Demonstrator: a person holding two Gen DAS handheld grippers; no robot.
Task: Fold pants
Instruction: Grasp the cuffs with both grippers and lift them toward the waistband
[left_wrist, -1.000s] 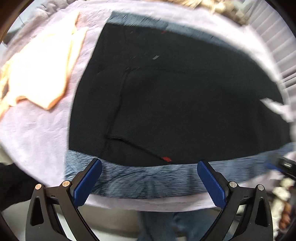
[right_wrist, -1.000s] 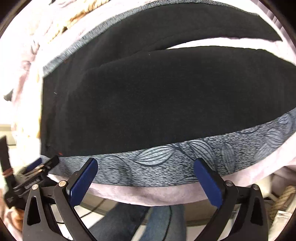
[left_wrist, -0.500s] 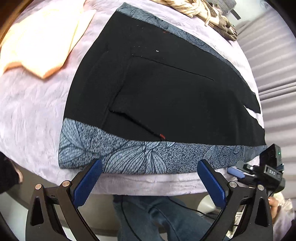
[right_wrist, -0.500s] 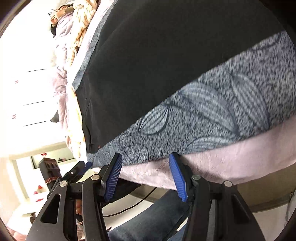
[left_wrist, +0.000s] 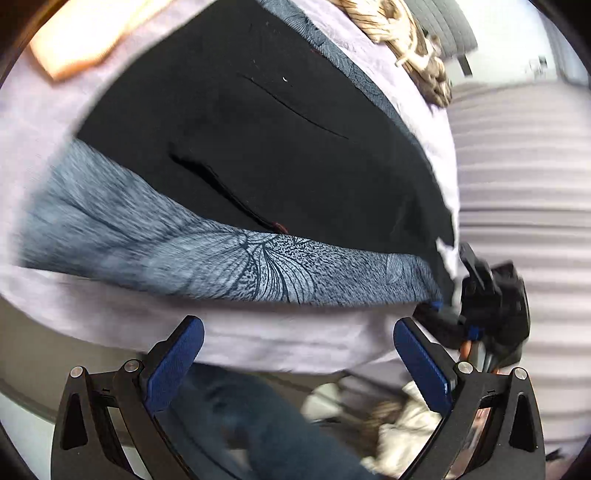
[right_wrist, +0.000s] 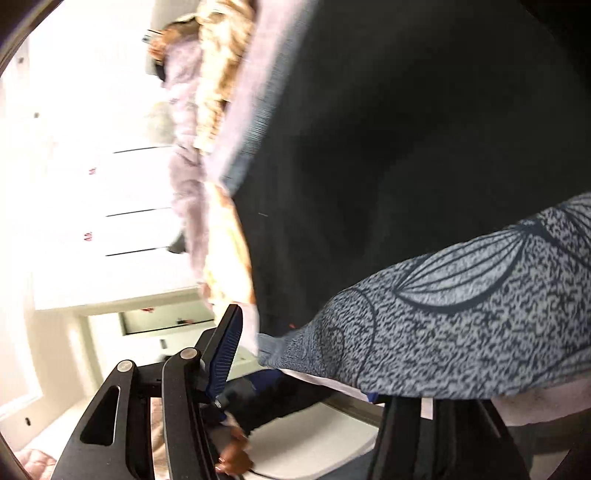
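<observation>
Black pants (left_wrist: 258, 147) with a grey leaf-patterned band (left_wrist: 258, 266) lie flat on a lilac fleece blanket (left_wrist: 110, 321). My left gripper (left_wrist: 295, 354) stands open just off the blanket's near edge, below the band, with nothing between its fingers. My right gripper (left_wrist: 454, 319) is at the band's right end. In the right wrist view the band's corner (right_wrist: 443, 314) lies between the right gripper's (right_wrist: 303, 362) jaws, which are opening. Its left pad (right_wrist: 225, 350) stands clear of the cloth. The other finger is hidden under the band.
An orange garment (left_wrist: 81, 44) lies at the blanket's far left. A cream striped garment (left_wrist: 402, 40) is heaped at the far edge. The person's jeans (left_wrist: 258, 424) are below the table edge. A white cabinet (right_wrist: 92, 184) stands to the left in the right wrist view.
Both views have rolled and come nearer the patterned band. The right gripper's jaws have narrowed from wide open, and the band's corner now sits between them. The left jaws stay wide.
</observation>
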